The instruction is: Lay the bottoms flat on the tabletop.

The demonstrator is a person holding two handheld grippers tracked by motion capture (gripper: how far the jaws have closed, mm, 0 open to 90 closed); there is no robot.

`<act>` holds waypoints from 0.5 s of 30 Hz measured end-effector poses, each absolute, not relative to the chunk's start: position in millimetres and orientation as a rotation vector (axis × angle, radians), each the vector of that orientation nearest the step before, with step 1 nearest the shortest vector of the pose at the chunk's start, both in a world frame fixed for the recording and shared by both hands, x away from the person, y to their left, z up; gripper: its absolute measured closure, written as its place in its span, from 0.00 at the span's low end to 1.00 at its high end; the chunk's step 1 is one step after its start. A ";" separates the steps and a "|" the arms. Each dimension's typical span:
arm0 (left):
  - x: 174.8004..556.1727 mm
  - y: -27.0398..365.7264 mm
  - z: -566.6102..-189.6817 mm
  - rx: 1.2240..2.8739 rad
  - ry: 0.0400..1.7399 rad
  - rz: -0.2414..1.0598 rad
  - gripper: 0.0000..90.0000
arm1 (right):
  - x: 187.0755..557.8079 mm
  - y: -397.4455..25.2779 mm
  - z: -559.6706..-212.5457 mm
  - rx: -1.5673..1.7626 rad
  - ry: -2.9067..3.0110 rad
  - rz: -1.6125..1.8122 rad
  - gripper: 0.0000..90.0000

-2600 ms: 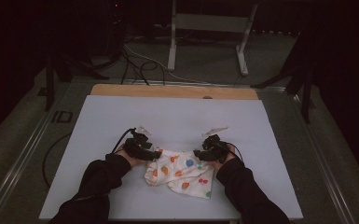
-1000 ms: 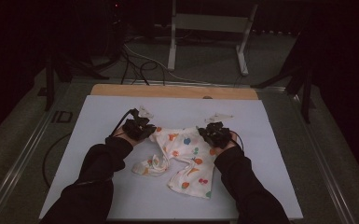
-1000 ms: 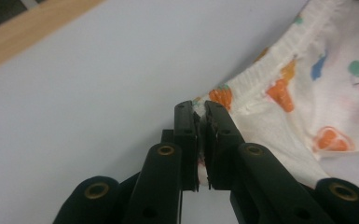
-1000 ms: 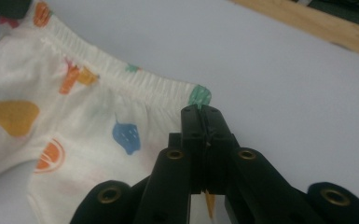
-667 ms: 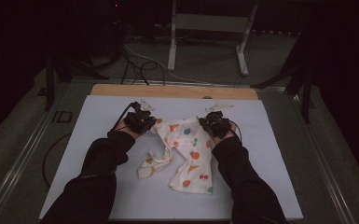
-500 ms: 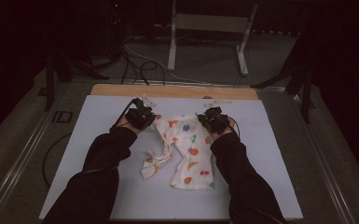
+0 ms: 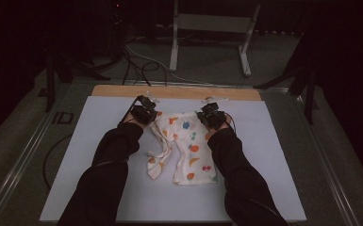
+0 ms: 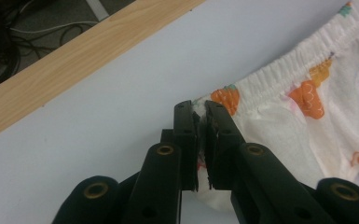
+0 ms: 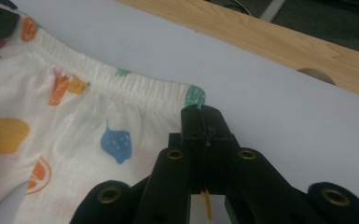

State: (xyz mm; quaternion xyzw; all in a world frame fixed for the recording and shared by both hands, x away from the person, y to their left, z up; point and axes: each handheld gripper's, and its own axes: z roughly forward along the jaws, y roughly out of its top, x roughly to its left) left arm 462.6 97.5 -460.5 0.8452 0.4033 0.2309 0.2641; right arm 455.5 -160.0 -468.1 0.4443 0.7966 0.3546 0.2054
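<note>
A small pair of white pants printed with coloured fruit lies stretched on the white table mat, waistband toward the far edge. My left gripper is shut on the waistband's left corner. My right gripper is shut on the waistband's right corner. In the left gripper view the elastic waistband runs off to the right; in the right gripper view the waistband runs off to the left. One leg lies flat toward the person; the other leg is twisted and bunched.
A wooden strip borders the mat's far edge, just beyond both grippers. Behind the table are floor cables and a metal stand. The person's dark sleeves reach across the near half of the mat.
Both grippers have carried the pants' waistband from the near middle of the mat toward the far edge, drawing the garment out from a crumpled heap to nearly full length.
</note>
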 end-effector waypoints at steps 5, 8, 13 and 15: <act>471.5 93.1 -469.1 2.294 1.113 0.609 0.95 | 466.3 -159.7 -473.8 1.269 2.210 0.959 1.00; 473.8 91.7 -473.6 2.296 1.127 0.598 0.95 | 471.1 -159.0 -475.0 1.282 2.202 0.962 0.99; 475.2 91.0 -477.6 2.304 1.150 0.563 0.67 | 473.6 -158.2 -479.5 1.306 2.211 0.977 0.77; 474.2 92.2 -474.8 2.287 1.154 0.566 0.56 | 476.1 -158.4 -481.4 1.338 2.246 0.975 0.61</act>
